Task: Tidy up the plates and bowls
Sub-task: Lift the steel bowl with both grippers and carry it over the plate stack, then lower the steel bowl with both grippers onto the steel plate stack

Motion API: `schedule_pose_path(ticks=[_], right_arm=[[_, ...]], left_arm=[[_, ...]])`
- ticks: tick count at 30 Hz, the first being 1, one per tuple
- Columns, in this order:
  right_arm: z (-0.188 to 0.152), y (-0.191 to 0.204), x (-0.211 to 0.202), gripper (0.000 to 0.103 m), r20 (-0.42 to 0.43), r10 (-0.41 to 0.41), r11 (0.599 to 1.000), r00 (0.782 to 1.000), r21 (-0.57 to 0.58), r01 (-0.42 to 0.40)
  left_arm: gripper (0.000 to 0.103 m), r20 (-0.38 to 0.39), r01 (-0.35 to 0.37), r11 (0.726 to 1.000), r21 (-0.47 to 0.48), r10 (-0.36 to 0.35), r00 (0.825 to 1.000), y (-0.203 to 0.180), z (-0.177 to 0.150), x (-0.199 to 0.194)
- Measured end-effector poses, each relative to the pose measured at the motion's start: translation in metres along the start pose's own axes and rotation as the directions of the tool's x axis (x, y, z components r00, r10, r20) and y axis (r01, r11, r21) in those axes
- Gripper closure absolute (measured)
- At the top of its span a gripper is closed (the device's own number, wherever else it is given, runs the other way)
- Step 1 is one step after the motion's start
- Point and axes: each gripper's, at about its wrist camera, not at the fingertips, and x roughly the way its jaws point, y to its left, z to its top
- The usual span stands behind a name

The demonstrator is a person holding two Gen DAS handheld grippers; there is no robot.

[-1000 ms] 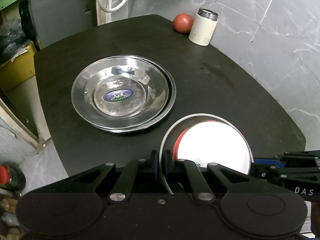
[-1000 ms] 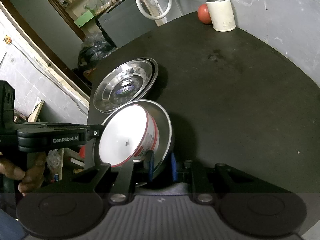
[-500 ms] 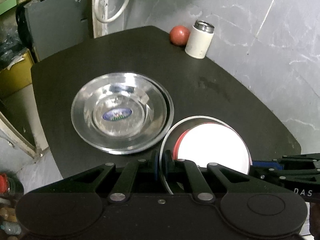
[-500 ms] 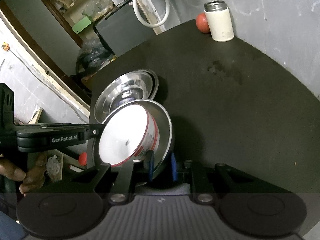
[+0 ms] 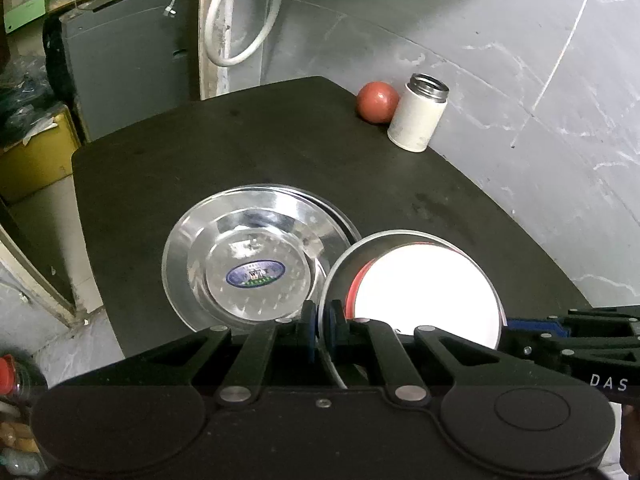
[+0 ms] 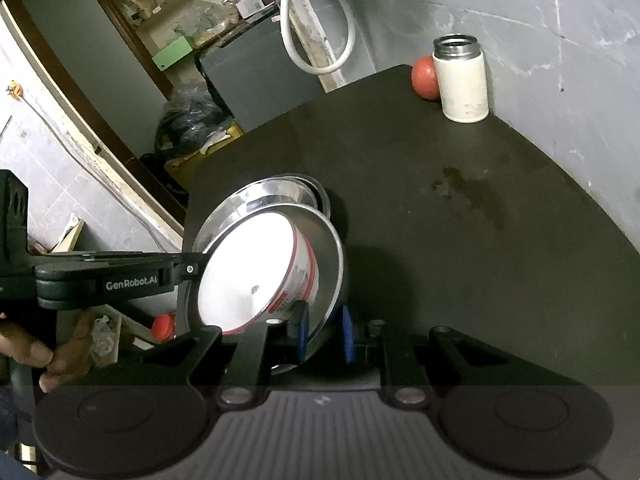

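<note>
I hold a steel plate [image 5: 400, 234] in the air, with a white red-rimmed bowl [image 5: 428, 292] standing in it. My left gripper [image 5: 320, 320] is shut on the plate's near-left rim. My right gripper [image 6: 324, 330] is shut on the plate [image 6: 330, 264] at its opposite rim, and the bowl [image 6: 248, 276] tilts with the plate. A stack of steel plates [image 5: 256, 256] with a blue sticker lies on the black table [image 5: 280, 140]. The held plate overlaps the stack's right edge. In the right wrist view the stack [image 6: 280, 188] is mostly hidden behind the held plate.
A white flask [image 5: 418, 116] and a red ball [image 5: 377, 102] stand at the table's far corner by the grey wall. A grey cabinet [image 5: 128, 52] and a white hose [image 5: 240, 12] lie beyond the far edge. A hand [image 6: 60, 356] grips the left tool.
Both grippers have carried the plate and bowl up and to the left. The held plate now overlaps the stack on the table.
</note>
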Motion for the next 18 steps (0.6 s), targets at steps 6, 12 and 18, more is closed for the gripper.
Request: schedule_pose_path(ticks=[6,12,18], right_arm=[[0.010,0.003,0.004,0.083,-0.003,0.010,1.000,1.000,-0.023,-0.010],[0.022,0.011,0.010,0.083,0.001,0.017,0.998,1.000,-0.052,-0.017],[0.033,0.020,0.022,0.083,-0.005,0.021,0.996,1.000,-0.084,-0.021]], left_arm=[[0.098,0.018,-0.007,1.000,-0.001,0.007,1.000,0.007,0.009,-0.003],[0.098,0.025,-0.018,1.000,-0.015,0.019,0.999,0.018,0.015,-0.004],[0.098,0.023,-0.024,0.999,-0.048,0.025,0.999,0.033,0.021,0.000]])
